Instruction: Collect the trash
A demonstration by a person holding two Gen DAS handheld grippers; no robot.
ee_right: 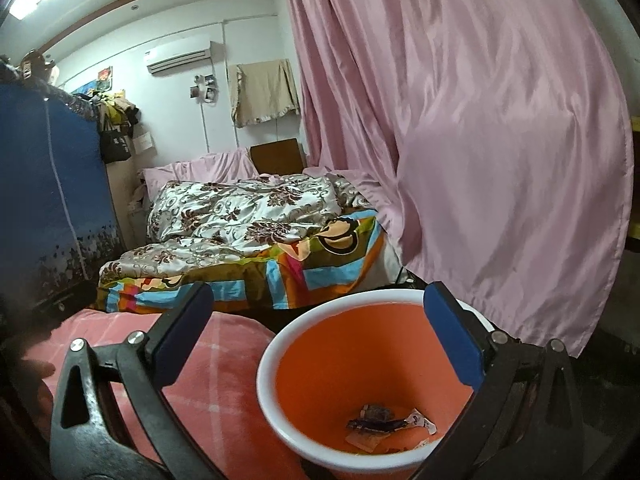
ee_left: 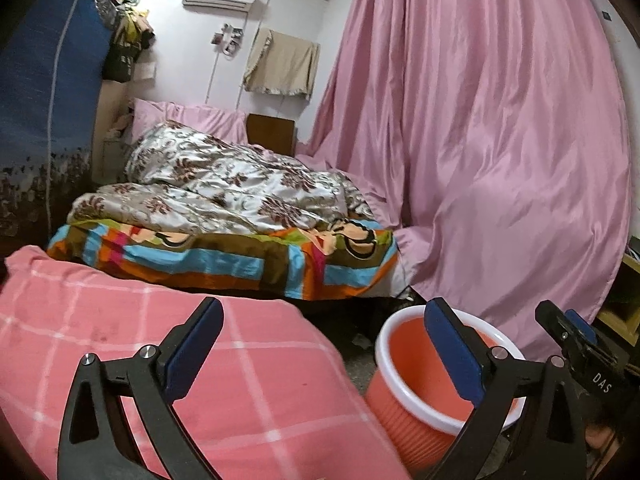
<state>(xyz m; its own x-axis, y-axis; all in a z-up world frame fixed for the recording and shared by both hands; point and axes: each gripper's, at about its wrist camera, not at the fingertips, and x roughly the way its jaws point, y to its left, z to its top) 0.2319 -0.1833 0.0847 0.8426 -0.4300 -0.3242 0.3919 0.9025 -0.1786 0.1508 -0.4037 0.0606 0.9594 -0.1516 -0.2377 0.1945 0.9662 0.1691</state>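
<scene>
Scraps (ee_right: 384, 424) in bin (ee_right: 272, 364), type indistinct

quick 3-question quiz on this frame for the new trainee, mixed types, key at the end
1. True or false: the orange plastic bin with the white rim already holds scraps of trash.
2. Multiple choice: what is the right gripper holding? A) a wrapper B) the bin's rim C) nothing
3. Short answer: what does the left gripper hover over on its own left side?

Key
1. True. Crumpled wrappers lie at the bottom, seen in the right wrist view.
2. C. Its jaws stand wide apart above the bin, with nothing between them.
3. The pink checked blanket; the bin stands to its right.
</scene>
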